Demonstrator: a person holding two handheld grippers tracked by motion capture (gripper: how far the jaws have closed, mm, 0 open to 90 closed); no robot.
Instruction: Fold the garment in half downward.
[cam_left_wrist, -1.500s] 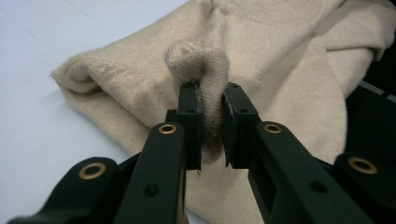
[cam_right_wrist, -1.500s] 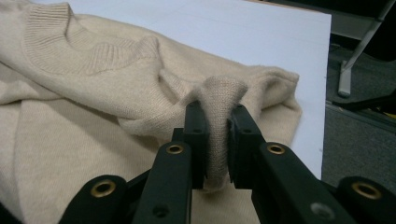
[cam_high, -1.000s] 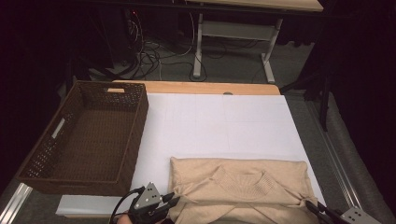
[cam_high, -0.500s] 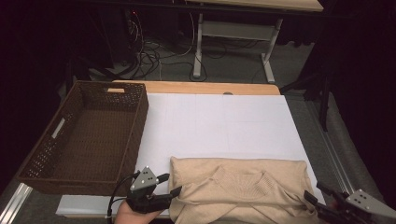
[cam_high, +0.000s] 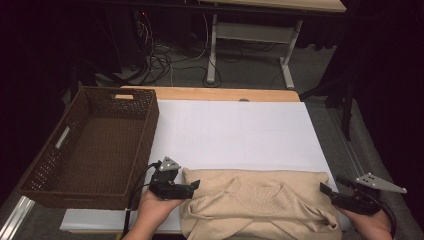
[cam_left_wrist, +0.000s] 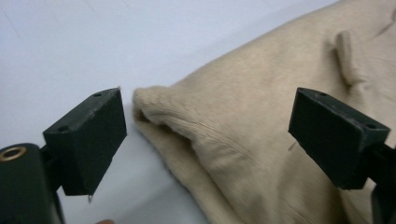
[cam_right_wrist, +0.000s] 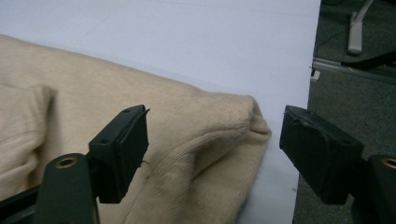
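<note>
Both grippers, left (cam_high: 194, 186) and right (cam_high: 326, 190), are standing with jaws just opened and gripping nothing beside the folded beige sweater (cam_high: 257, 207) lying at the table's (cam_high: 240, 130) near edge, risking its released corners springing loose and unfolding.

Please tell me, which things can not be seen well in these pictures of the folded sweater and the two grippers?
- Sweater: near edge cut off by the bottom of the high view.
- Left gripper, right gripper: small and dark in the high view; their open jaws are clear in the gripper views.
- Basket: the near wall hides part of its floor.
- Sweater's left part, right gripper view: blurred.
</note>
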